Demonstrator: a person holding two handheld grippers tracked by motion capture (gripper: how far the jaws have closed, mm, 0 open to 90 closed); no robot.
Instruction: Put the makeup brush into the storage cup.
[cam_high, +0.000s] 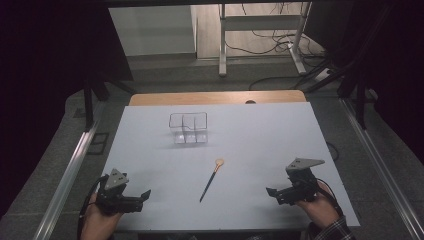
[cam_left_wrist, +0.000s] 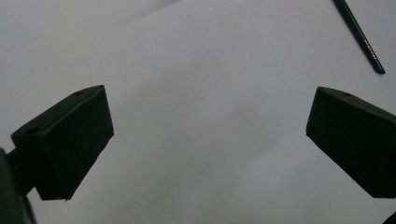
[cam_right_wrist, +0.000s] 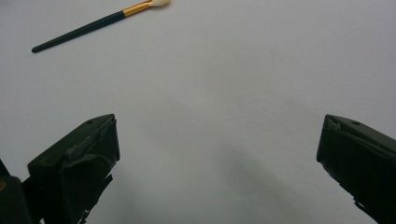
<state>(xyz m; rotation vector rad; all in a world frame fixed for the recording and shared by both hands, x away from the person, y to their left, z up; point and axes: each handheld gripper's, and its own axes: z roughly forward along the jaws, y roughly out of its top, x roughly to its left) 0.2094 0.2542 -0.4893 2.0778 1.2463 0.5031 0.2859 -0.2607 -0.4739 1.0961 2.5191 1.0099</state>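
Your white rectangular table top (cam_high: 280, 150) lies bare across most of its width, which gives both hands room to work from the near edge. On its far half, a little left of centre, stands the clear plastic organiser box with inner dividers (cam_high: 188, 128), upright and open at the top. It looks placed there as the likely destination for a slim tool, within reach of either arm.

Near the middle of the table, well apart from the box, lies the slim makeup brush with a dark handle, gold ferrule and pale tip (cam_high: 211, 180). It rests flat and slanted, tip toward the far right and handle end toward the near left, so its handle points roughly at your left side. In the right gripper view the brush (cam_right_wrist: 100, 24) sits far left; in the left gripper view its handle end (cam_left_wrist: 362, 39) shows at the far right.

Your left gripper (cam_high: 145, 194) rests at the near left corner, jaws spread wide with nothing between them. Your right gripper (cam_high: 270, 191) sits at the near right, likewise released and empty, touching nothing but hovering close over the surface.
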